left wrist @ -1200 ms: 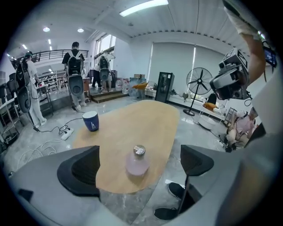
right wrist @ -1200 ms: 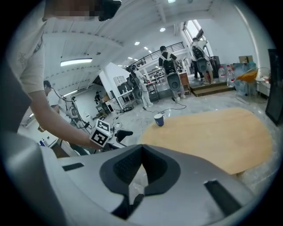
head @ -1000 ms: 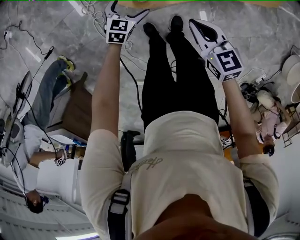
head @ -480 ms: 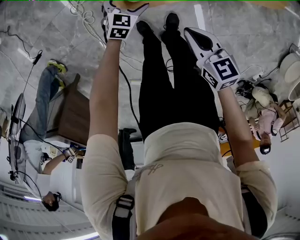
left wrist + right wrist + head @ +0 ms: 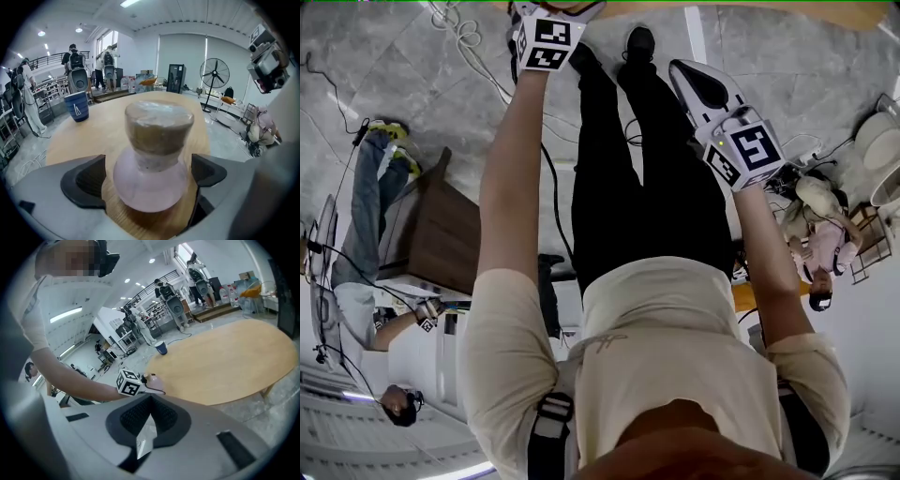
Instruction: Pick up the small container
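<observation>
In the head view, the person is standing over a grey marbled floor [image 5: 412, 84], both bare arms stretching toward the counter [image 5: 797, 11]. Its pale wooden edge is showing as a thin strip along the top. The left tongs [image 5: 555, 9] are reaching over the counter's edge, with their black-and-white marker cube [image 5: 546, 42] just short of it. The right tongs [image 5: 684, 73], a smooth grey wedge, are hanging above the floor, clear of the counter.

In the left gripper view, the small container [image 5: 152, 159] is standing upright on the counter, close to its near edge. It is a round-bellied flask of translucent pink, and a thick, brownish, cork-like stopper [image 5: 158, 126] under a shiny film is plugging its neck. The left tongs are released. Their ribbed black pads [image 5: 84, 180] are sitting on either side of the belly, very close, apparently with a slim gap on each side. A dark blue cup [image 5: 77, 106] is standing far back on the counter's left part.

In the right gripper view, the right tongs are clenched on nothing, their dark mesh-textured pads meeting in a V. Beyond them the counter is spreading out as a broad oval of light wood. The small container and the marker cube are sitting at its near left edge, and the cup is standing by its far rim.
</observation>
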